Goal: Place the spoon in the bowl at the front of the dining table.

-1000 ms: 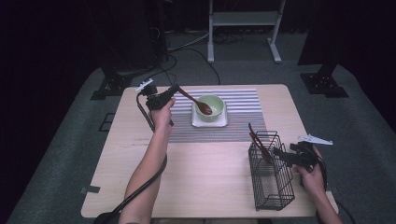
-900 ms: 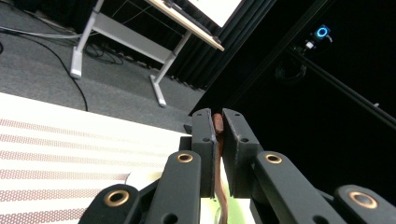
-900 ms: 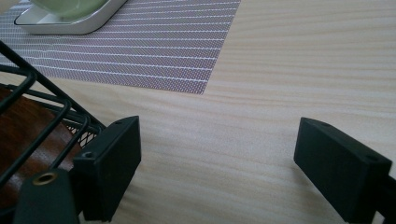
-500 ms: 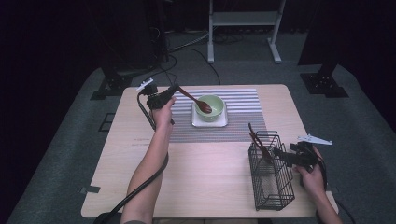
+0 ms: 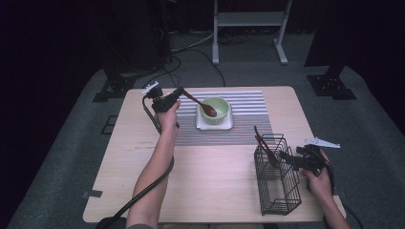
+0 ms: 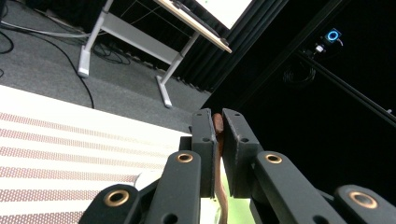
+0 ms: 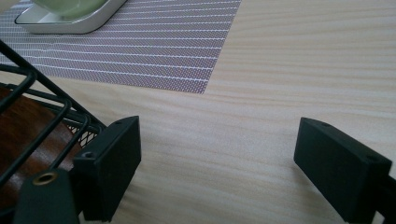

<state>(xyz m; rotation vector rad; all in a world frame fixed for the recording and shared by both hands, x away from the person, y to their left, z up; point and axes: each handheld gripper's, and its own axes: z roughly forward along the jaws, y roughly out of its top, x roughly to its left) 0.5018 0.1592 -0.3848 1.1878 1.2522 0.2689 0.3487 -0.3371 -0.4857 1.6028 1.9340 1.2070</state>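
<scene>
In the high view I see my left gripper (image 5: pixel 177 92) in the upper left of the frame, at the left edge of the striped placemat (image 5: pixel 248 125), its jaws clamped on the handle of a brown wooden spoon (image 5: pixel 200 104). The spoon slants down to the right from the jaws, and its bowl end sits inside the pale green bowl (image 5: pixel 215 108), which rests on a small white square plate (image 5: pixel 214 125) near the upper middle of the placemat. In the left gripper view the two black jaws stand close together in the lower centre, with the thin reddish spoon (image 6: pixel 218 154) handle pinched between them and a patch of green just below. My right gripper (image 5: pixel 289 157) sits at the lower right of the high view, just beside the right side of a black wire basket (image 5: pixel 277 183) that stands on the light wooden table (image 5: pixel 215 191). A dark wooden utensil (image 5: pixel 265 145) leans in the basket, its handle poking above the rim. In the right gripper view the jaws are spread wide over bare table (image 7: pixel 280 93), gripping nothing; the left jaw lies against the basket (image 7: pixel 28 112) wire at the lower left, though I cannot tell whether they touch.
</scene>
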